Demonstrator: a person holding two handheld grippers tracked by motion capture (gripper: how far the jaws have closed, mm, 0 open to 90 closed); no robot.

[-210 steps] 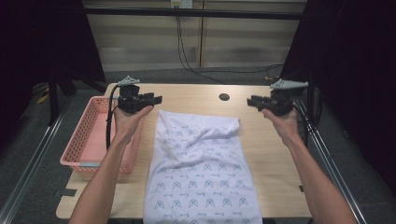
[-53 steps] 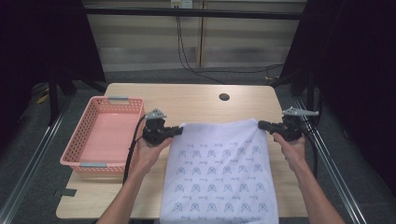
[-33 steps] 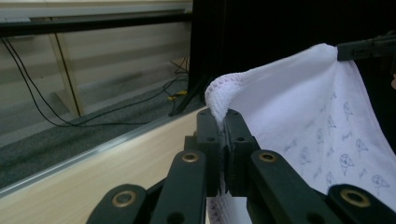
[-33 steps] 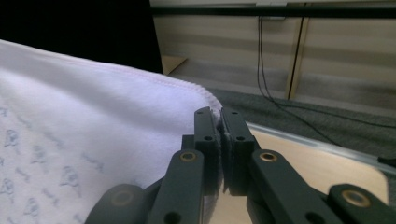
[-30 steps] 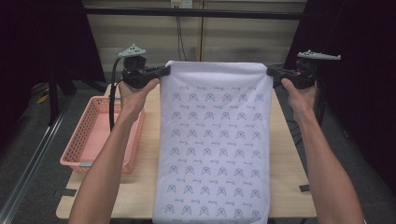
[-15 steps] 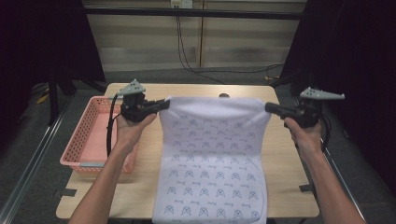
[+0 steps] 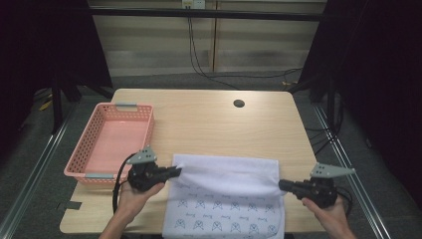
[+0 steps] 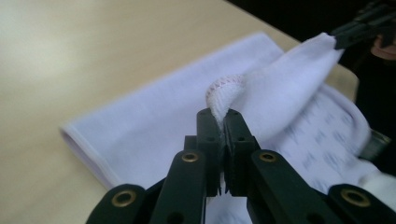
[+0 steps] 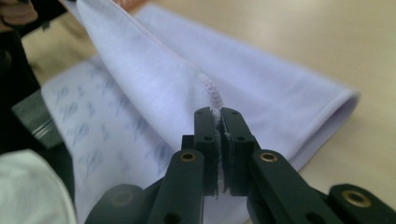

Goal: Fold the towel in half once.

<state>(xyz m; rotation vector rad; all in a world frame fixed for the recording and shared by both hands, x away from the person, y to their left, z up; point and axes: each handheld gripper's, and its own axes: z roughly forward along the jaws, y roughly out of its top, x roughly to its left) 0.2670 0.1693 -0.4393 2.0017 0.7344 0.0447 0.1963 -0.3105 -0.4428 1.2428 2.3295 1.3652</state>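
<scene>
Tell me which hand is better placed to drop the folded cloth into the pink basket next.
Left. The left gripper pinches the cloth right beside the basket; the right gripper holds the far corner.

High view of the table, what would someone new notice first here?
The white patterned cloth at the near edge of the light wooden table draws the eye first, its far part folded back toward the person. The left hand-held gripper and the right hand-held gripper each pinch a corner of that folded edge. An empty pink plastic basket sits to the left of the cloth.
</scene>
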